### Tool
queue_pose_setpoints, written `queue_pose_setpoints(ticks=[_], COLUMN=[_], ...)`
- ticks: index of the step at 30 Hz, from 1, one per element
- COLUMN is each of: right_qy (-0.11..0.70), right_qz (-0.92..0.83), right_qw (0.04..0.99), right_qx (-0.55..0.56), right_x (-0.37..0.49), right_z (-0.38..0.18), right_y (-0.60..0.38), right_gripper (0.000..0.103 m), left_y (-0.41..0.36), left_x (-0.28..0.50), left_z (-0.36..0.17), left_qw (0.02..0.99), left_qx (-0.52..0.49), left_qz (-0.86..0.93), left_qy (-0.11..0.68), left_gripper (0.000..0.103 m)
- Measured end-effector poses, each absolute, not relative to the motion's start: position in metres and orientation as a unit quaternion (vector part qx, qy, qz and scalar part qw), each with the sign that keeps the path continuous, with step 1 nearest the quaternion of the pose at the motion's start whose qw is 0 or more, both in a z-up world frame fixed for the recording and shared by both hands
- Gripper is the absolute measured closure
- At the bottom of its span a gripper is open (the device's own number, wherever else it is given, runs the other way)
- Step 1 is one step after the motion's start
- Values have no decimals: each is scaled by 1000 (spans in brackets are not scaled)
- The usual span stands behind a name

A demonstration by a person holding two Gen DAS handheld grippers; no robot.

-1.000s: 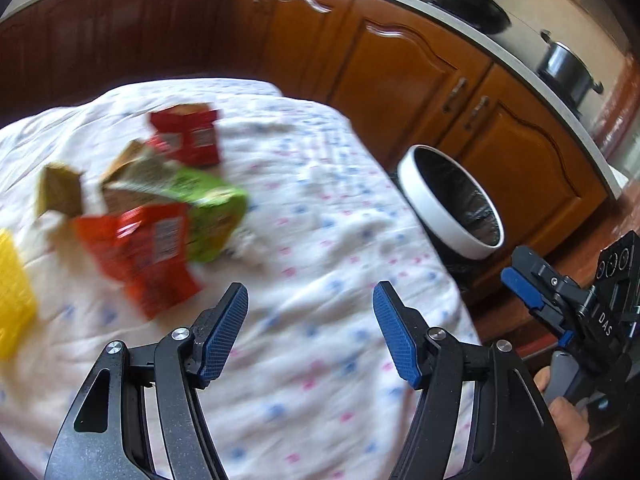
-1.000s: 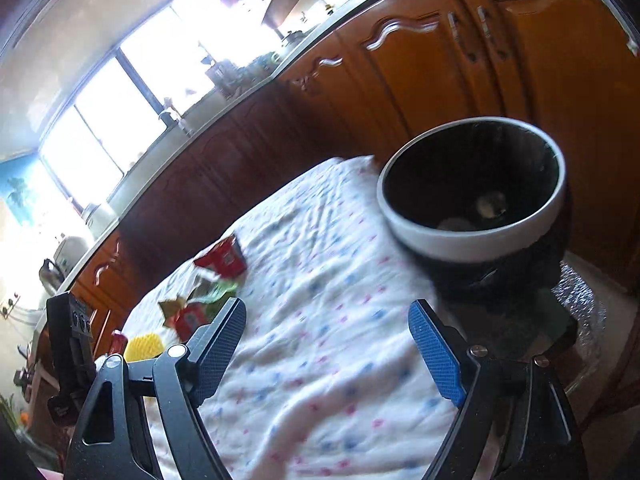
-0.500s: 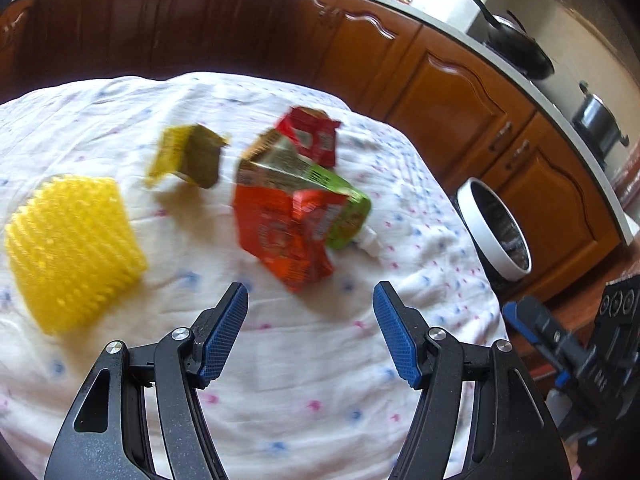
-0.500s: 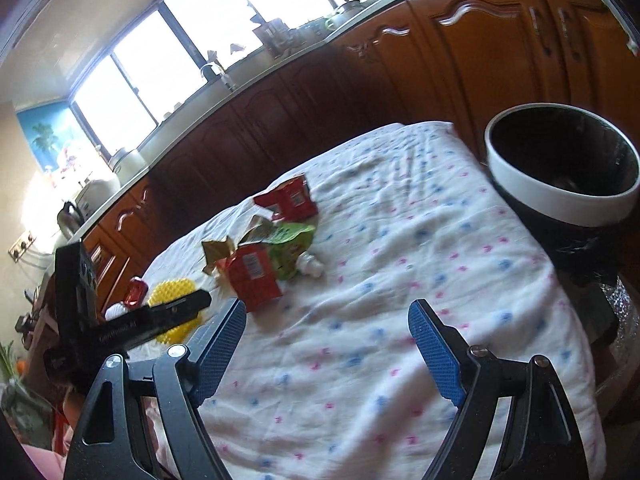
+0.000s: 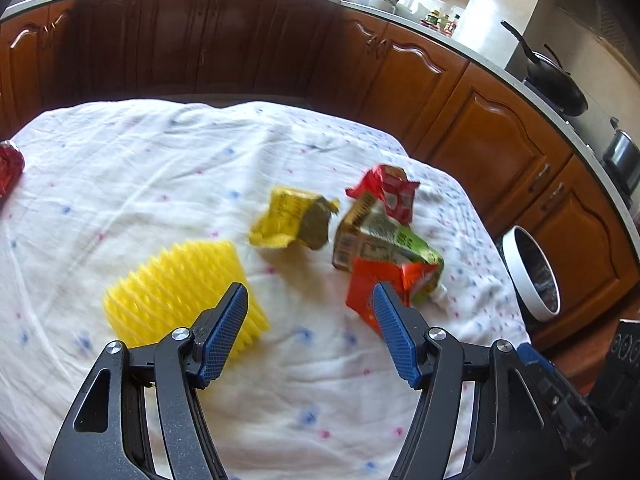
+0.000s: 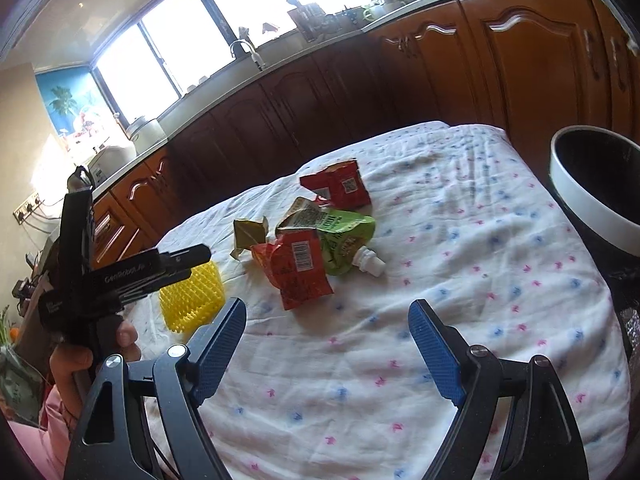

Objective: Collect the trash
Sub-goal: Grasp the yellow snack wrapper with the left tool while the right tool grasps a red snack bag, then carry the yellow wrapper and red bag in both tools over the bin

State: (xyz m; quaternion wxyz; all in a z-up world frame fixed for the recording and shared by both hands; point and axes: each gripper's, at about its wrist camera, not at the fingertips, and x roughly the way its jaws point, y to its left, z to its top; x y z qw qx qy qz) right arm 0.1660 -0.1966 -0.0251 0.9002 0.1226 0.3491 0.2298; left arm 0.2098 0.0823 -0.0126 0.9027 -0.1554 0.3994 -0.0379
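Observation:
Trash lies on a table with a white dotted cloth [image 5: 160,184]: a yellow foam net [image 5: 176,288], a yellow wrapper [image 5: 292,220], a red wrapper [image 5: 388,192], a green spouted pouch [image 5: 392,240] and an orange-red packet [image 5: 376,284]. My left gripper [image 5: 310,332] is open and empty, just above the cloth, between the net and the packet. My right gripper [image 6: 328,344] is open and empty, nearer than the pile: the packet [image 6: 296,272], pouch [image 6: 344,236], red wrapper [image 6: 340,188], yellow wrapper [image 6: 248,232] and net [image 6: 192,296]. The bin [image 6: 588,216] stands at the right edge.
The white-rimmed bin [image 5: 528,276] sits off the table's right end, below its edge. A red can [image 5: 8,164] lies at the cloth's far left. Brown kitchen cabinets [image 5: 480,120] run behind the table. The left gripper's body [image 6: 100,276] shows in the right wrist view.
Both grippers have swung left, away from the bin and toward the trash pile. The left gripper has come closer to the net and the packet. Both jaws stayed open.

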Motion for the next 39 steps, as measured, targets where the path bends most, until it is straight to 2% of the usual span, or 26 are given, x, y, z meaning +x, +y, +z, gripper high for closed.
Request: queue_pose_setpoints(ticks=[10,15,18,19,20,22,23,25,28,33,39], right_qy=[364,381,389,392,396,401,398,389,380,374,363], right_qz=[252,260,255,252,244,247,247,246,249,244,225], right_qw=[893,885,884,884,884,881,883,887,890,892,899], right_qx=[84,66,50,46,39,39,37,30,39,74,101], right_x=[189,206,215,218,222,225,225,219,209,194,179], right_z=[-38,-49,-55,-57,-60,-64,-64,-60,-54,-48,-40], right_y=[-155,-135,-126,-124,-121,-119,-119,-119,-127,-157,-193], right_gripper=[20,25,39,51,68,84,87,92,95,96,97], left_y=[79,78,77,76,76,76,76,75,71,68,55], left_x=[251,271,280,283,286,289,291,294,293,279,254], left_z=[-8,-14,-21,-24,-27,-32,-35,-39,-40,-31,-27], left_qw=[908,907,904,903,901,898,896,894,895,898,900], left_qx=[-97,-67,-55,-51,-49,-52,-54,-56,-50,-61,-68], left_qz=[-23,-12,-9,-7,-7,-10,-13,-17,-18,-35,-57], left_qy=[406,415,424,427,431,436,440,444,443,434,427], left_gripper=[37,37,37,37,38,54,58,81,94,101,101])
